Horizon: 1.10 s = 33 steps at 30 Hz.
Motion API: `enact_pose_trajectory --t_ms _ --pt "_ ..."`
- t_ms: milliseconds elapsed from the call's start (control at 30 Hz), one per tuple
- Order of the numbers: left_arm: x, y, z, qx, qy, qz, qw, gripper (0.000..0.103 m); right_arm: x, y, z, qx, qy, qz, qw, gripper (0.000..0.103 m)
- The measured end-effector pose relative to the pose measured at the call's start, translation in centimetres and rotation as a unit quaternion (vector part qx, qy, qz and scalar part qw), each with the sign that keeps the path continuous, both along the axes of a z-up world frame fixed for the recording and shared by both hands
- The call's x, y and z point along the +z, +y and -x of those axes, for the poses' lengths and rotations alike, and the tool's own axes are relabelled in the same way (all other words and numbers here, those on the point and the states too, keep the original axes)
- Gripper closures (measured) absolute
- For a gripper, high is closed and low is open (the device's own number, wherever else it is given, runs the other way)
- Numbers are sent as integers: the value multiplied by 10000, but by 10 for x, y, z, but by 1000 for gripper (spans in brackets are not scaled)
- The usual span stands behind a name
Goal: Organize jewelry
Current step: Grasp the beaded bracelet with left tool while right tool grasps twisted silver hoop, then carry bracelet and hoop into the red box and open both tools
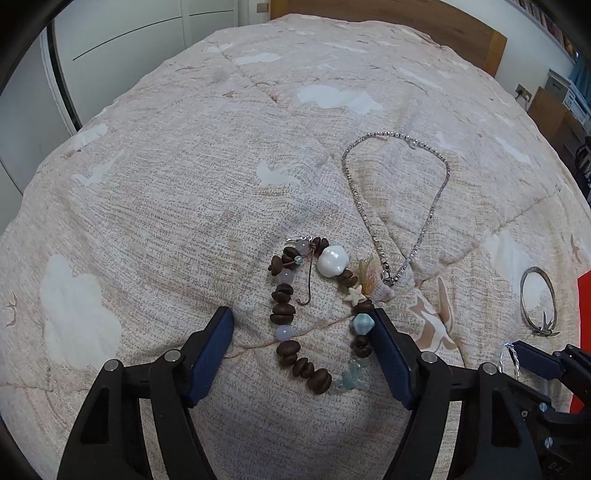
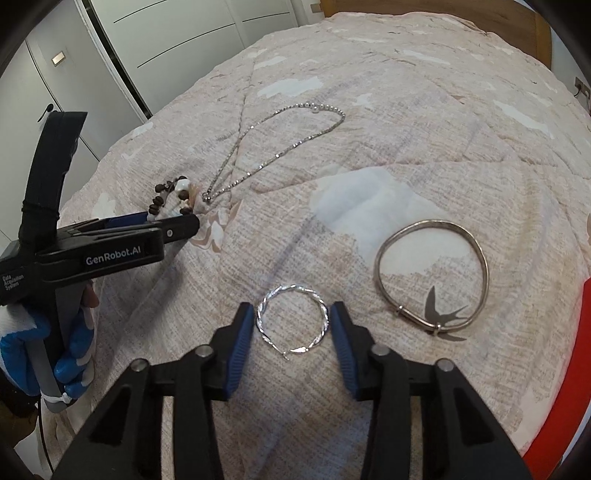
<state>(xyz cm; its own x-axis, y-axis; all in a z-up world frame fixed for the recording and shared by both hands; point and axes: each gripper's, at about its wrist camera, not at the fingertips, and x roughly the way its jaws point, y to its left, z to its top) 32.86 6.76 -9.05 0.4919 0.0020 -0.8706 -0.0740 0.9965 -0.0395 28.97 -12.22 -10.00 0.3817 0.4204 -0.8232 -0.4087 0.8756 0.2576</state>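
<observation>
A beaded bracelet (image 1: 314, 314) of brown, white and pale blue beads lies on the bed quilt between the fingers of my left gripper (image 1: 301, 328), which is open around it. A silver chain necklace (image 1: 399, 199) lies just beyond it. My right gripper (image 2: 291, 325) is open around a twisted silver hoop (image 2: 291, 321) lying on the quilt. A silver bangle with a swallow charm (image 2: 432, 273) lies to the right of the hoop. In the right wrist view the left gripper (image 2: 177, 221) shows at the left beside the beaded bracelet (image 2: 171, 199) and the necklace (image 2: 273, 147).
The pink quilt (image 1: 184, 184) with white cloud and bird prints covers the whole bed. A wooden headboard (image 1: 406, 22) stands at the far end. White wardrobe doors (image 2: 166, 44) are to the left. A red object (image 2: 554, 387) lies at the right edge.
</observation>
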Motion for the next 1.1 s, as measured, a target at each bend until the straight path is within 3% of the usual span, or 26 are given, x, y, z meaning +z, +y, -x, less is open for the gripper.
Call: enact_pose_trajectory --t_ms 233,400,633,667,1100 --pt "9 -6 6 -157 28 -50 9999 55 5 -3 8 -29 4 -23 10000 66" --pt "19 -3 15 -210 24 82 9997 83 18 -8 20 -48 -88 -79 9999 66" --pt "39 0 34 -290 -105 321 9990 88 38 -19 42 -123 -219 -123 9996 66" --pt "43 -1 38 -306 -131 325 9989 92 41 -20 44 -130 -236 -126 9996 66" --pt "93 -12 86 -425 -505 426 9969 92 85 -43 95 -301 -574 -137 9978 66"
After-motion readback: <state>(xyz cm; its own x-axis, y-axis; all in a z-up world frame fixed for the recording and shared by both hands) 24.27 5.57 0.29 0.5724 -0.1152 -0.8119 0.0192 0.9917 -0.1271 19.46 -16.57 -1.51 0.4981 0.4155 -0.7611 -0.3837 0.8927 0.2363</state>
